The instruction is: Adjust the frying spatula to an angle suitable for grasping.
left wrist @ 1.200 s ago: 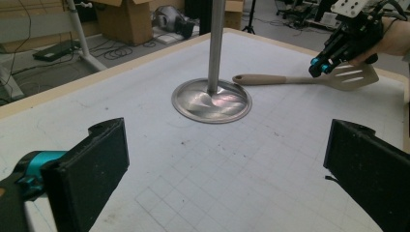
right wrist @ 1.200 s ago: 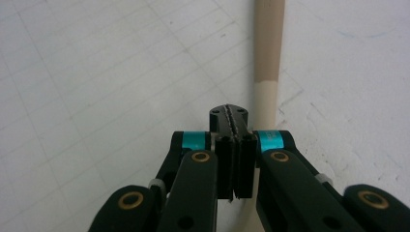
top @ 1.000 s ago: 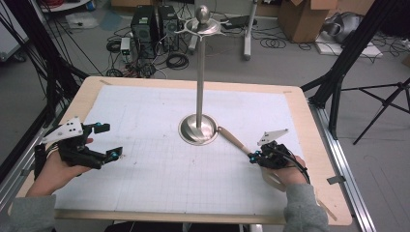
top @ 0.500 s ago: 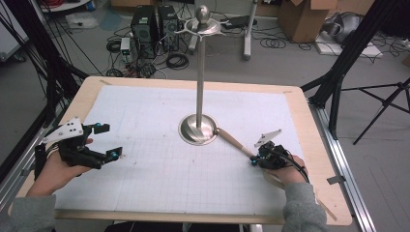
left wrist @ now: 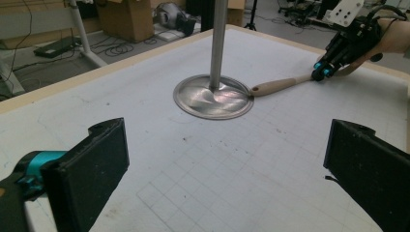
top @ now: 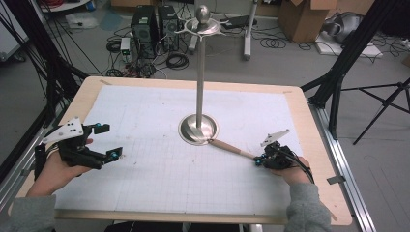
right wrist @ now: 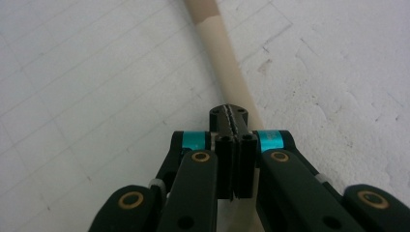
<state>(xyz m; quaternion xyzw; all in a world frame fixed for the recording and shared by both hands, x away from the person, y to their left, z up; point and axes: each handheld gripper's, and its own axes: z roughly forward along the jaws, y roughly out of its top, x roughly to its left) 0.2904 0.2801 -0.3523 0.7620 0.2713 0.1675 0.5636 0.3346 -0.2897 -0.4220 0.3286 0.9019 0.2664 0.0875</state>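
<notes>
A wooden-handled utensil [top: 232,147] lies on the white gridded mat, its far end touching the rim of a metal stand's round base [top: 198,129]. My right gripper [top: 259,160] is shut, its closed tips sitting on top of the near part of the handle [right wrist: 225,58], which runs on beneath the jaws. Nothing shows between the pads [right wrist: 228,110]. The left gripper view shows the same gripper [left wrist: 321,74] at the end of the handle [left wrist: 278,86]. My left gripper [top: 108,141] rests open at the mat's left side, with nothing between its jaws [left wrist: 227,145].
The stand's tall pole [top: 200,72] rises from the base to a hooked top with a ball. The wooden table edge [top: 314,121] frames the mat. Black tripod legs, cables and boxes stand on the floor beyond.
The utensil's far end has swung a little toward the near side, staying by the base's rim. My right gripper has shifted slightly nearer with it. The left gripper has not moved.
</notes>
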